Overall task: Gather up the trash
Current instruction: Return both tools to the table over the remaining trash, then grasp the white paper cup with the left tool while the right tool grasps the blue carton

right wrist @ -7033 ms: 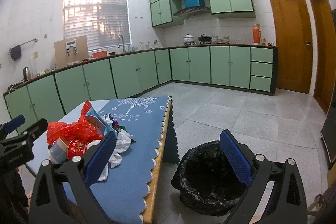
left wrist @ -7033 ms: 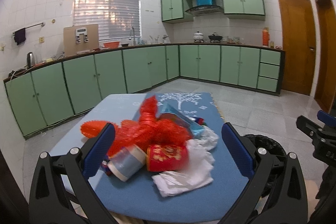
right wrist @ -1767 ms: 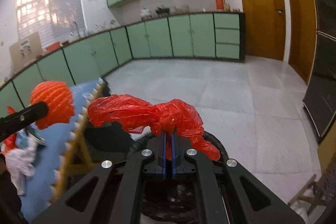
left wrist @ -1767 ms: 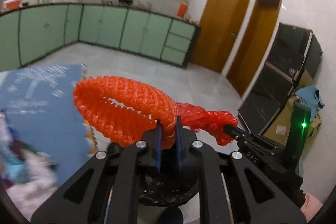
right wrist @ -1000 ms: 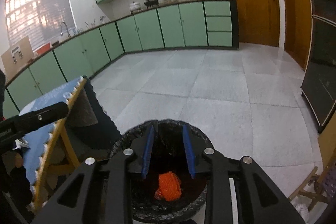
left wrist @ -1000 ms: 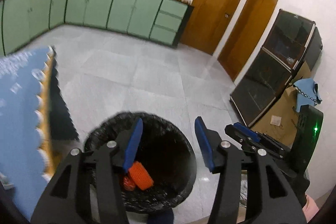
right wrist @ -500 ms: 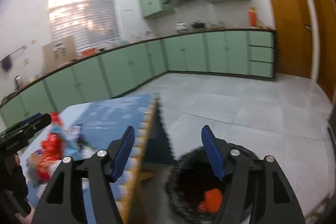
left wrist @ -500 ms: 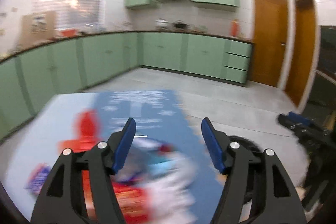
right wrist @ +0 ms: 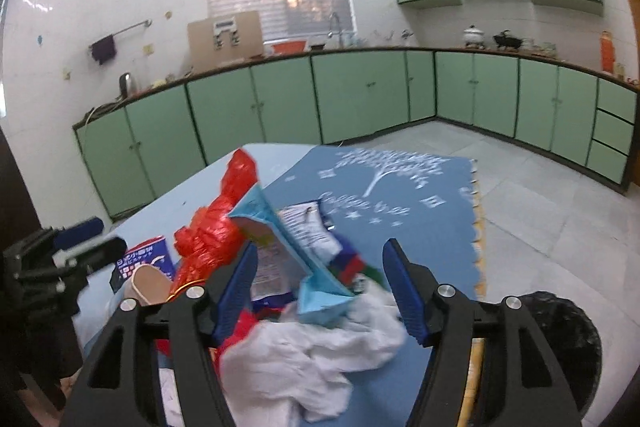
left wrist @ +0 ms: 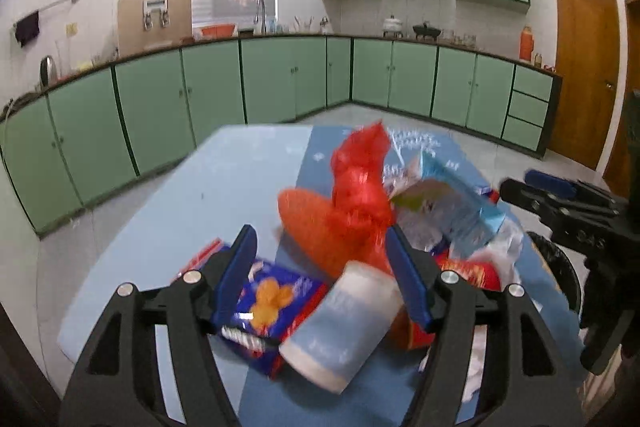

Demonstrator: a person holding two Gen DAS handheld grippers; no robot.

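Both the left gripper (left wrist: 320, 277) and the right gripper (right wrist: 318, 285) stand open and empty above the trash pile (right wrist: 280, 267) on the desk (left wrist: 180, 211), so each must close on one piece for the black bin (right wrist: 568, 339).

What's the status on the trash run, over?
Left gripper and right gripper open, empty, over trash pile on table. Bin at table's edge. Nothing blocking.
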